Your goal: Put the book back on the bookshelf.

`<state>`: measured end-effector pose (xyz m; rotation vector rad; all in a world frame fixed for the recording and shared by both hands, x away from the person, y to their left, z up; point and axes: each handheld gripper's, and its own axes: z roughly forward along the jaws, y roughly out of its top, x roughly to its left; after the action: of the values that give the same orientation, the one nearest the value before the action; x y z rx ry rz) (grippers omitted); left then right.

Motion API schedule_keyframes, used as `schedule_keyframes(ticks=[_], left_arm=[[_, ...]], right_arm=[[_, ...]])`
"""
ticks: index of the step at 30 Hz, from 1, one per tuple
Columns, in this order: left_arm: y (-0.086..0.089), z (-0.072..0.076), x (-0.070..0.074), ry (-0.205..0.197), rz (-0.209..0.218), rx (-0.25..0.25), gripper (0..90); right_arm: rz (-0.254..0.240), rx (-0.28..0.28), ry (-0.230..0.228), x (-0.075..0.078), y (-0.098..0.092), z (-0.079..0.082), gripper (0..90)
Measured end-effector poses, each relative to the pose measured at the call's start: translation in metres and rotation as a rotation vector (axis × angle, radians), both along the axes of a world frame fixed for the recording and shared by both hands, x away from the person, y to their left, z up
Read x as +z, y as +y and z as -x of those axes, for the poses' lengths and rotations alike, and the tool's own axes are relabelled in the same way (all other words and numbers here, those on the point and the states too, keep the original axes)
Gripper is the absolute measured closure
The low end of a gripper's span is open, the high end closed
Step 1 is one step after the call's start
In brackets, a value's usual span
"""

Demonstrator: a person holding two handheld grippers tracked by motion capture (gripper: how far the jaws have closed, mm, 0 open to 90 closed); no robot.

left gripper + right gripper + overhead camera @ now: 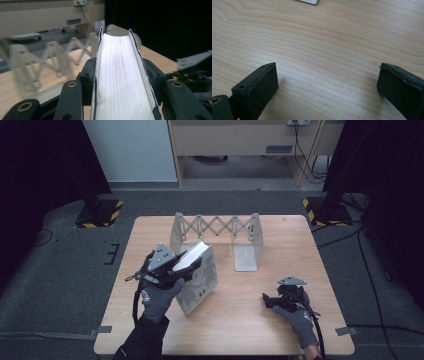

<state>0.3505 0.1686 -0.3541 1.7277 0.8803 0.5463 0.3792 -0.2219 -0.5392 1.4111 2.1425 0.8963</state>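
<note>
The left gripper (192, 265) is clenched on a thick book (122, 80), lifted just before the expanding rack (215, 227); it looks heavy, stiff-covered but loose-paged, so gripping across both covers suits it, while the right gripper (327, 85) gapes empty.

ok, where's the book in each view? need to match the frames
High view: the book is left of centre, clamped in the left gripper, in front of the expanding rack.
Left gripper view: it runs up the middle from the bottom edge, page edges toward the camera, jaws pressing both covers.
Right gripper view: not in it; bare table between open jaws.
Shared landmark: the rack's scissor lattice, top centre in the high view, at left in the left gripper view.
</note>
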Motion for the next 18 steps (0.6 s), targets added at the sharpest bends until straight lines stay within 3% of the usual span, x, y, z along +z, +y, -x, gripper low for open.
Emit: schedule_keyframes(ticks=[4,10,18], left_arm=[[0.019,-0.016,0.003,0.002,0.005,0.098,52.0],[0.031,-0.046,0.007,0.022,-0.010,0.183,52.0],[0.026,-0.091,0.001,0.009,-0.011,0.266,52.1]], right_arm=[[-0.001,-0.001,0.001,0.000,0.000,0.000,3.8],[-0.001,-0.001,0.001,0.000,0.000,0.000,3.8],[-0.001,0.000,0.002,0.000,0.000,0.000,3.8]])
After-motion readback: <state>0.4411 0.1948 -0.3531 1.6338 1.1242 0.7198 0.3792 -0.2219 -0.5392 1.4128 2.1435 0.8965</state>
